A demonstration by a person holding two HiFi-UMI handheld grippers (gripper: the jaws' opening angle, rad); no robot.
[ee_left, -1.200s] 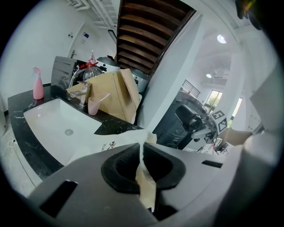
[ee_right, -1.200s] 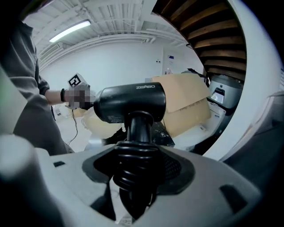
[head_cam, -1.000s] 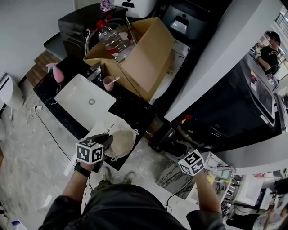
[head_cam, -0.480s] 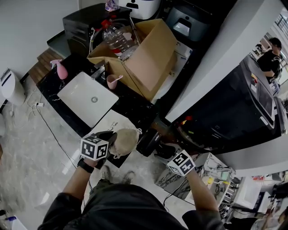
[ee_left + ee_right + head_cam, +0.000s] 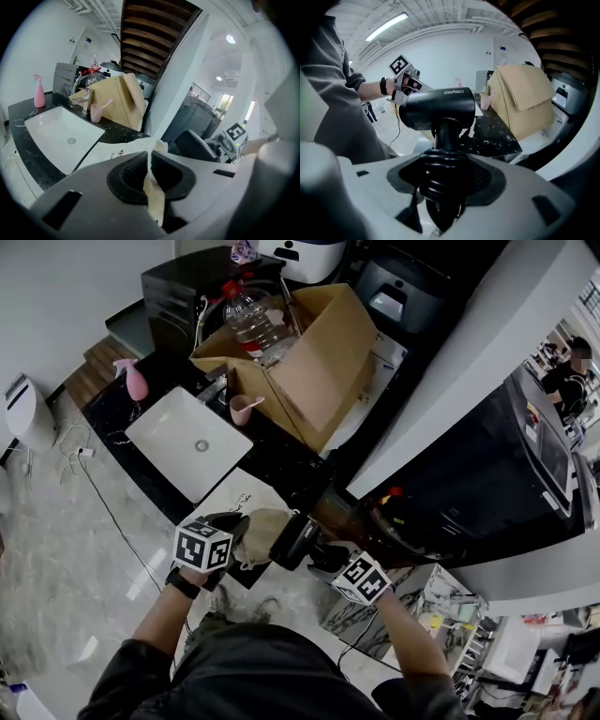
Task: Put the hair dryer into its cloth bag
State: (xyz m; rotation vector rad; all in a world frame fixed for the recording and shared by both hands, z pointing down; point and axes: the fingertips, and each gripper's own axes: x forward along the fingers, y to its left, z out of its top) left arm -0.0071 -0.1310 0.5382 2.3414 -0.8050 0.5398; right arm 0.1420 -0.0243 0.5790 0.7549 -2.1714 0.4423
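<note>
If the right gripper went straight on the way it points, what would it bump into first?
Probably the cloth bag pinched in the left gripper. The hair dryer clamped in the right gripper would touch it first, though depth is hard to judge.

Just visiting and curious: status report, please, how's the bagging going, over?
Left gripper shut on edge of beige cloth bag. Right gripper shut on cord-wrapped handle of black hair dryer. Dryer beside bag, not yet inside. Nothing seen between them.

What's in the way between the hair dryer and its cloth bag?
Nothing visible. In the head view the hair dryer, clamped in the right gripper, sits right beside the cloth bag, whose edge the left gripper pinches. Whether its mouth gapes is unclear.
</note>
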